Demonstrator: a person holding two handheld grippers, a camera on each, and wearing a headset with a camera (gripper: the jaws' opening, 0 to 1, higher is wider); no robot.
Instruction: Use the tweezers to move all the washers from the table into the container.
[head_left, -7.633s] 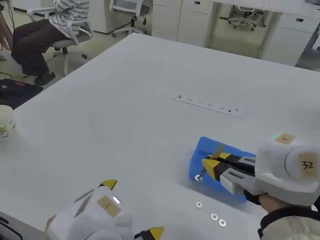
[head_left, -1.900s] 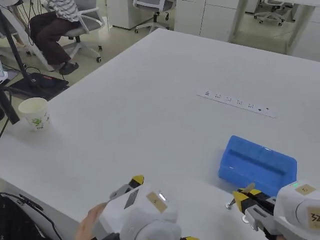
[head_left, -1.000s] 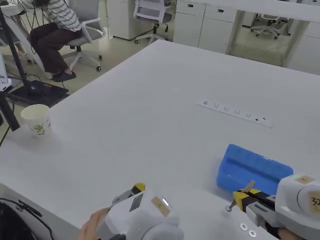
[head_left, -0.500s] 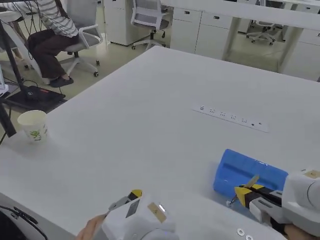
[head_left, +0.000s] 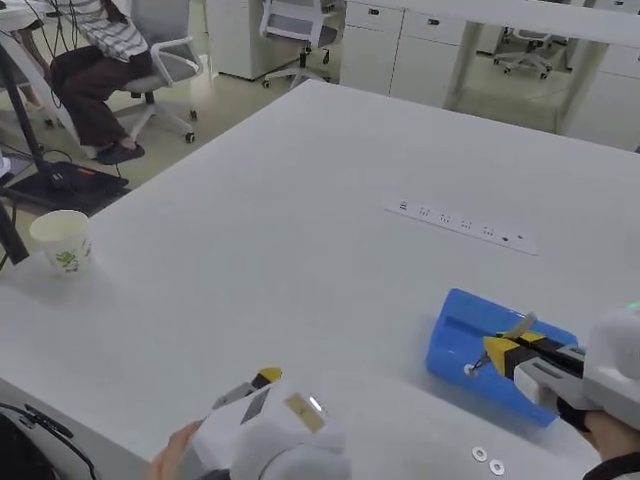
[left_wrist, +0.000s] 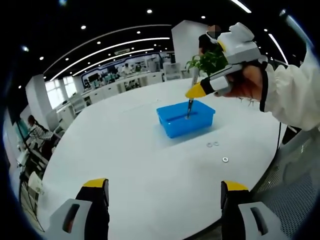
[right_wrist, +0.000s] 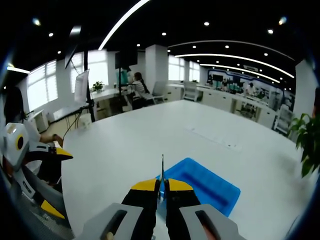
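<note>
At a white tabletop (head_left: 300, 250), the right tongs (right_wrist: 161, 186), clamped tight on the tweezers (head_left: 479, 361), hang over the blue container (head_left: 470, 388), with what looks like a washer (head_left: 468, 370) pinched at the tips. The left tongs (left_wrist: 163, 184) gape wide, holding nothing. More washers (left_wrist: 225, 160) lie flat near the container. Light, thin, hard and probably slippery, each is best nipped across its rim, one tip through the hole.

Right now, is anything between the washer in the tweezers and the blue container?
Nothing visible does. The right gripper holds the tweezers with the washer at their tip, over the open blue container. No lid or other thing lies between them.
</note>
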